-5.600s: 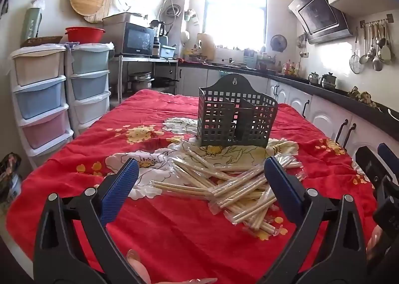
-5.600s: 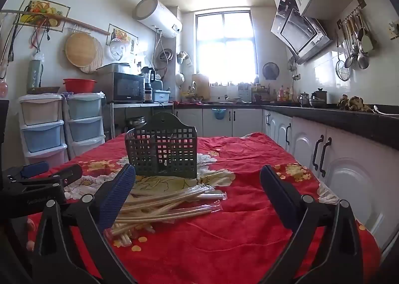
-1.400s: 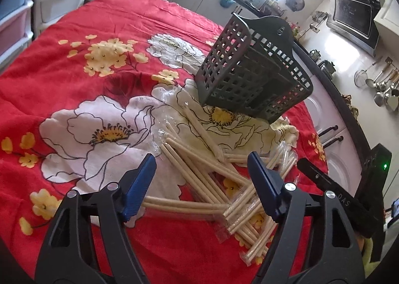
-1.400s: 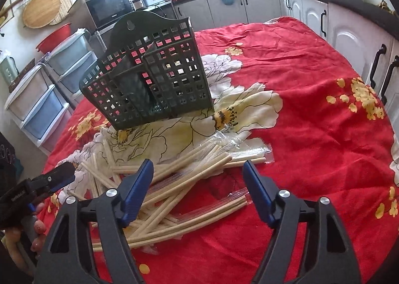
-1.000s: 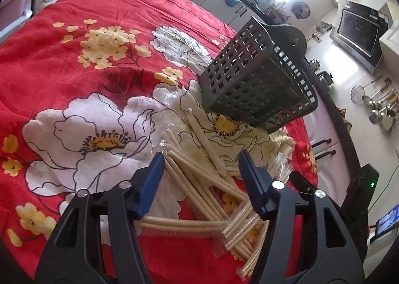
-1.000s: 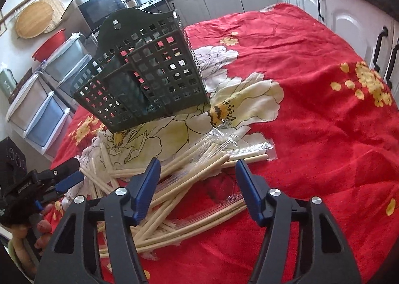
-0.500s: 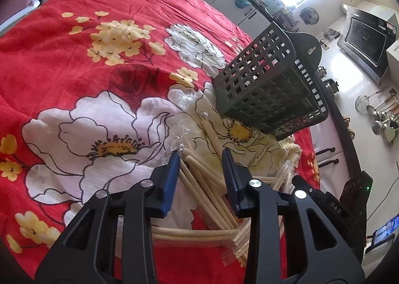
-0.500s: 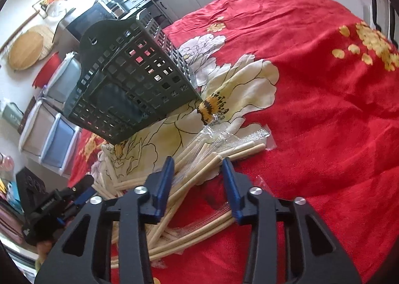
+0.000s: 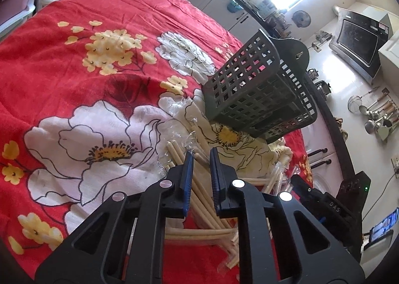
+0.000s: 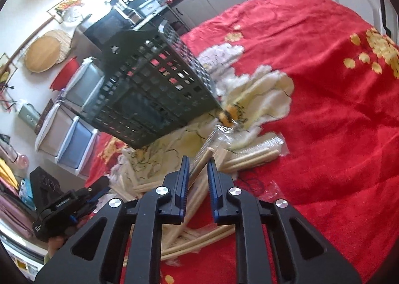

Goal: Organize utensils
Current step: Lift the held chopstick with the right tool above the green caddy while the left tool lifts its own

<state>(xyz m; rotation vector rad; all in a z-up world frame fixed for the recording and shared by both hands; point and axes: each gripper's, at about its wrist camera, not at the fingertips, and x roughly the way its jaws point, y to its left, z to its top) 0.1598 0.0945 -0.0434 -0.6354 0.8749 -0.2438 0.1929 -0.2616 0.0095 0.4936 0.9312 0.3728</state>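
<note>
A pile of wooden chopsticks in clear wrappers (image 9: pixel 199 189) lies on the red flowered tablecloth (image 9: pixel 74 59). A dark grey lattice utensil holder (image 9: pixel 259 99) stands behind the pile; it also shows in the right wrist view (image 10: pixel 154 94). My left gripper (image 9: pixel 201 156) is down on the pile's left side, its blue jaws nearly closed around wrapped chopsticks. My right gripper (image 10: pixel 197 160) is nearly closed around one chopstick (image 10: pixel 202 161) at the pile's right side. The other gripper shows at the edge of each view.
Plastic drawer units (image 10: pixel 74 114) stand to the left of the table. White cabinets and a dark counter (image 9: pixel 331 119) run along the right. Ladles hang on the wall (image 9: pixel 379 119). Open red cloth lies to the right (image 10: pixel 336 134).
Both grippers have dropped onto the chopstick pile and their jaws have narrowed from wide open to nearly closed, each around chopsticks. The holder has not moved.
</note>
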